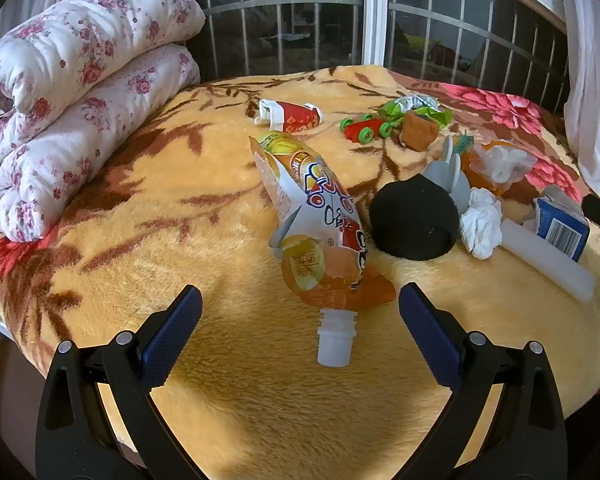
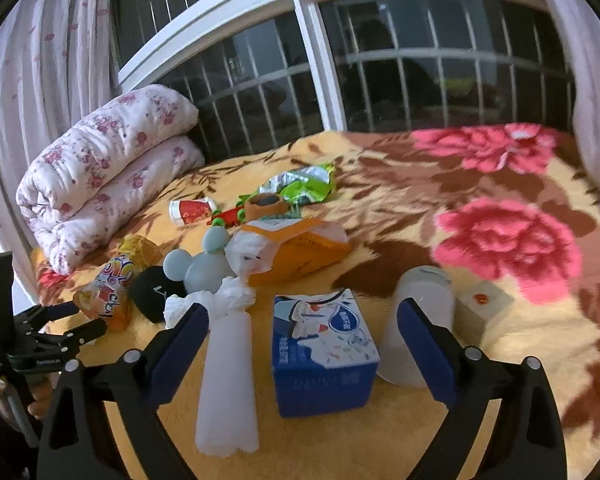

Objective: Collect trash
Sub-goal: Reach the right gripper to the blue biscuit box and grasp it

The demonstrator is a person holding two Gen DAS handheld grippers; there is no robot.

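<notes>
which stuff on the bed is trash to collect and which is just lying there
Trash: drink pouch, red paper cup, green wrapper, crumpled tissue, blue carton.

Just lying about: folded quilt, toy car, black ball, blanket.

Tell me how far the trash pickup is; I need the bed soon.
Nothing looks collected yet. Both tools are open and empty: the left tool faces the juice pouch, the right tool faces the blue carton. The tissues, red cup and green wrapper still lie on the blanket.
</notes>
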